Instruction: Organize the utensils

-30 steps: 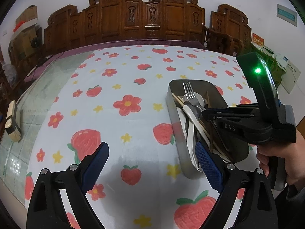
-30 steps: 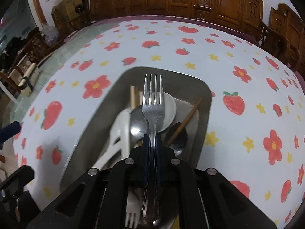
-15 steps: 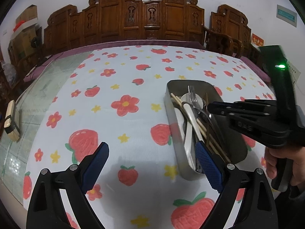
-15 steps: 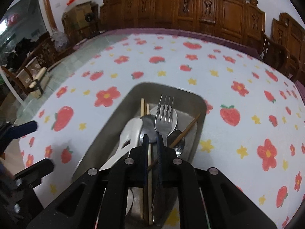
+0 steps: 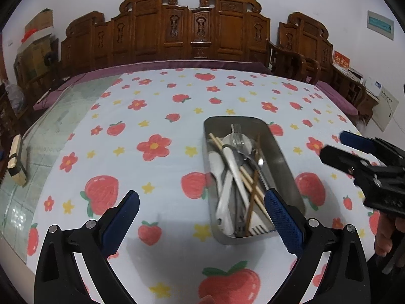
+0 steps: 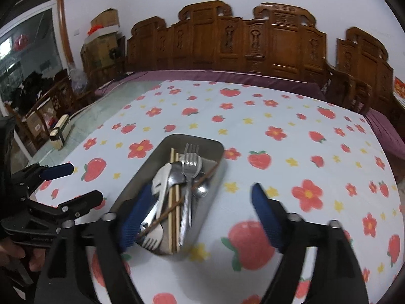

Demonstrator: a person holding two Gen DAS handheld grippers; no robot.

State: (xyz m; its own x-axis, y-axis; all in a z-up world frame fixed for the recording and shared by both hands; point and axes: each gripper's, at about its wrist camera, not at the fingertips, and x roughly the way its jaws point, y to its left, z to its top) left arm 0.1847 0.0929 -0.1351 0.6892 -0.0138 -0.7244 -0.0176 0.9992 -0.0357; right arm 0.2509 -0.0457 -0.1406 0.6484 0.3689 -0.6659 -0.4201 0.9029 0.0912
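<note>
**Right wrist view: both grippers empty, utensils gathered in the tray**

Right wrist view showed the right hand-held gripper (image 6: 202, 217) with its blue pads spread wide and nothing between them, hanging above the near end of the metal tray (image 6: 217, 149). The left hand-held gripper (image 5: 202, 217) was just as wide open and empty, poised over the strawberry-print cloth on the table (image 5: 152, 106), its right pad overlapping the tray's near corner in the picture.

The tray sat on the cloth and held everything in sight: a metal fork (image 6: 188, 177) lying lengthwise with tines toward the far end, a metal spoon (image 6: 202, 190) beside it, a white plastic utensil (image 6: 160, 185) along the left side, pale chopsticks (image 6: 173, 202) running the length, and a darker single stick (image 6: 182, 202) crossing them on a slant. A second fork (image 6: 152, 238) lay at the near end, tines toward the camera.

Judging by this, the gathering step looked finished or nearly so; no loose utensil showed on the cloth in either view. What remained, if anything, seemed to be tidying inside the tray. The slanted dark stick was the obvious candidate, and straightening it would call for a narrow pinch from above at its free upper end, clear of the fork handle it crossed, since the pieces overlapped and one could drag another.
</note>
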